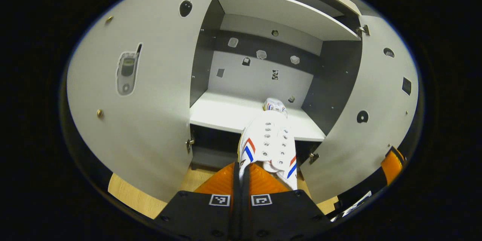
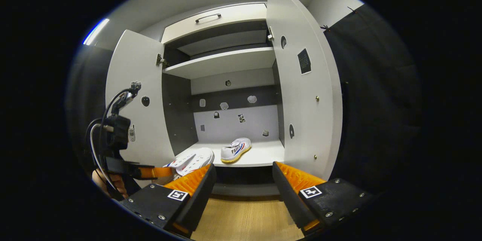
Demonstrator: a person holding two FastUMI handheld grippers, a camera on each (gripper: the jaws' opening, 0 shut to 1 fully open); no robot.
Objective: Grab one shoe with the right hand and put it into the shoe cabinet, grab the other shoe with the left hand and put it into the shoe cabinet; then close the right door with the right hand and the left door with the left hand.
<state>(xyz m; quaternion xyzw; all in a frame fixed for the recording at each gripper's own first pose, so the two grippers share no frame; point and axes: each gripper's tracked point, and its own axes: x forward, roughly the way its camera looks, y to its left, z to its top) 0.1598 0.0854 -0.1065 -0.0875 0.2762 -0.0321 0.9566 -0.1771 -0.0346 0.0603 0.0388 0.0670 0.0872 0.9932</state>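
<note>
In the left gripper view my left gripper is shut on the heel end of a white shoe with red and blue stripes. The shoe's toe reaches over the front edge of the cabinet's lower shelf. Behind it on that shelf lies the other white shoe. In the right gripper view my right gripper stands open and holds nothing, low in front of the cabinet. From there the shelved shoe lies on its sole, and the left gripper holds the held shoe at the shelf's left front.
Both cabinet doors stand wide open: the left door and the right door, also seen as the left door and the right door. An upper shelf and a drawer sit above. Wooden floor lies below.
</note>
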